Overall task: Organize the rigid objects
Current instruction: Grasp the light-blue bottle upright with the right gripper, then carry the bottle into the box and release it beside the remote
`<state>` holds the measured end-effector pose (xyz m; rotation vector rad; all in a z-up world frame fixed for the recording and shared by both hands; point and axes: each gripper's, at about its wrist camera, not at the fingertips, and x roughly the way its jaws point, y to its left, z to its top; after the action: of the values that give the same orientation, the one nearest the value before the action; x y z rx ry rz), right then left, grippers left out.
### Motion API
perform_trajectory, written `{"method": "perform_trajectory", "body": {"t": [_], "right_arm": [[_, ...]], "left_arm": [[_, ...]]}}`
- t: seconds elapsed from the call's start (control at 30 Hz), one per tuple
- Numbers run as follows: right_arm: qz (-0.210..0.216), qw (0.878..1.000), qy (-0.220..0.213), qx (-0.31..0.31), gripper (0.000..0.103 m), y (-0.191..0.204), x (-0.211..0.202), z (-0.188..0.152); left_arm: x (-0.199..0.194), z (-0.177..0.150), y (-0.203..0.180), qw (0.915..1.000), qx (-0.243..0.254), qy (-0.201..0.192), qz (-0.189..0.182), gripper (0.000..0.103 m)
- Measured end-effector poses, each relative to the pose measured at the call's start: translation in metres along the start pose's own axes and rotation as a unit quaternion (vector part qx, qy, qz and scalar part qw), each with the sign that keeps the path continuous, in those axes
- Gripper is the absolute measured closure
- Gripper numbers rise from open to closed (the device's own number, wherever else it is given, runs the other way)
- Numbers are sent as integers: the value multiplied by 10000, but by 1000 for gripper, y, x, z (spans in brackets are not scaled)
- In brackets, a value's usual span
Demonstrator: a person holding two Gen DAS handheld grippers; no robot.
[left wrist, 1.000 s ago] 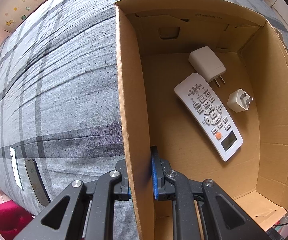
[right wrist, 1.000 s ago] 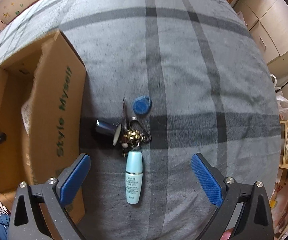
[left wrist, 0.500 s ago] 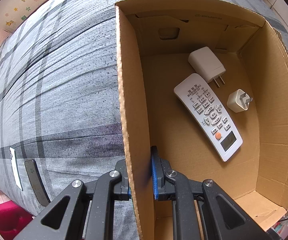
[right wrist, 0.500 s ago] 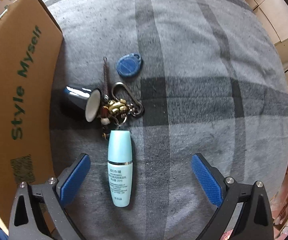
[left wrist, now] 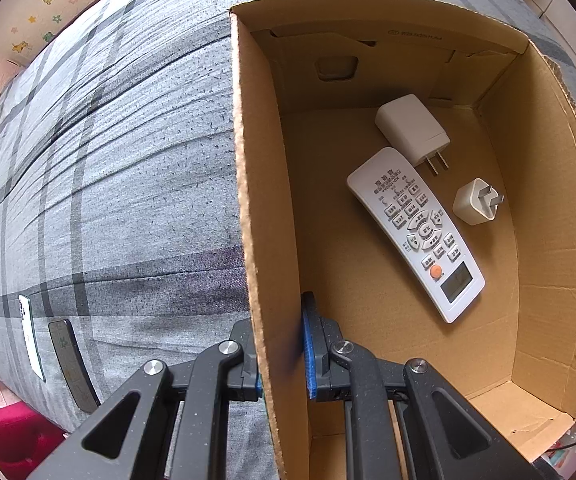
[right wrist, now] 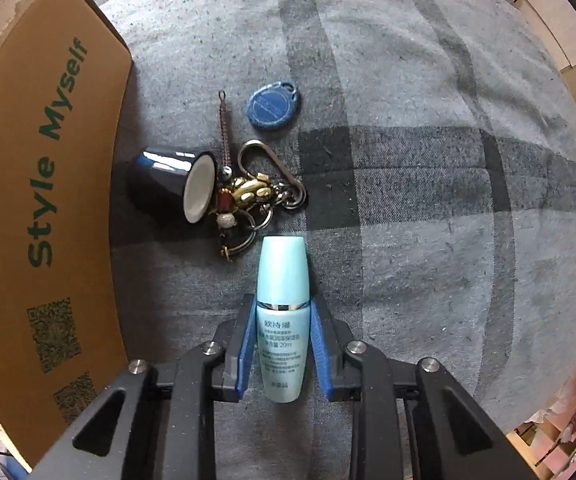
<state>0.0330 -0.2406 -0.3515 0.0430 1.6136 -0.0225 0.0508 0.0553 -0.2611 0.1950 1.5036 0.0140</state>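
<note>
My left gripper [left wrist: 282,344] is shut on the left wall of the open cardboard box [left wrist: 264,208]. Inside the box lie a white remote [left wrist: 415,232], a white charger [left wrist: 411,130] and a small white plug [left wrist: 475,202]. My right gripper [right wrist: 284,344] has closed around a light blue bottle [right wrist: 283,312] lying on the grey plaid bed; the blue pads [right wrist: 248,340] touch its sides. Beyond the bottle lie a key bunch [right wrist: 248,196], a dark blue cup [right wrist: 172,180] on its side and a blue key fob [right wrist: 274,105].
The box's outer wall [right wrist: 44,200], printed "Style Myself", stands left of the right gripper. A white phone [left wrist: 30,336] and a dark remote [left wrist: 70,364] lie at the bed's left edge. Cabinets stand beyond the bed at right.
My right gripper moved down and forward over the blue bottle and closed from wide open onto it. The left gripper has not moved.
</note>
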Motion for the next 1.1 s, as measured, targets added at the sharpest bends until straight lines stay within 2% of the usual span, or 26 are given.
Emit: {"method": "perform_trajectory", "body": {"t": [0.4,1.1], "right_arm": [[-17,9999,-161,41,76,-1,-31,11],[-83,9976,-611,-305,76,26,-105,36]], "left_arm": [[-1,0,0,10000,18,-3,-32,88],[1,-3,2,10000,45,-25,-82,88]]}}
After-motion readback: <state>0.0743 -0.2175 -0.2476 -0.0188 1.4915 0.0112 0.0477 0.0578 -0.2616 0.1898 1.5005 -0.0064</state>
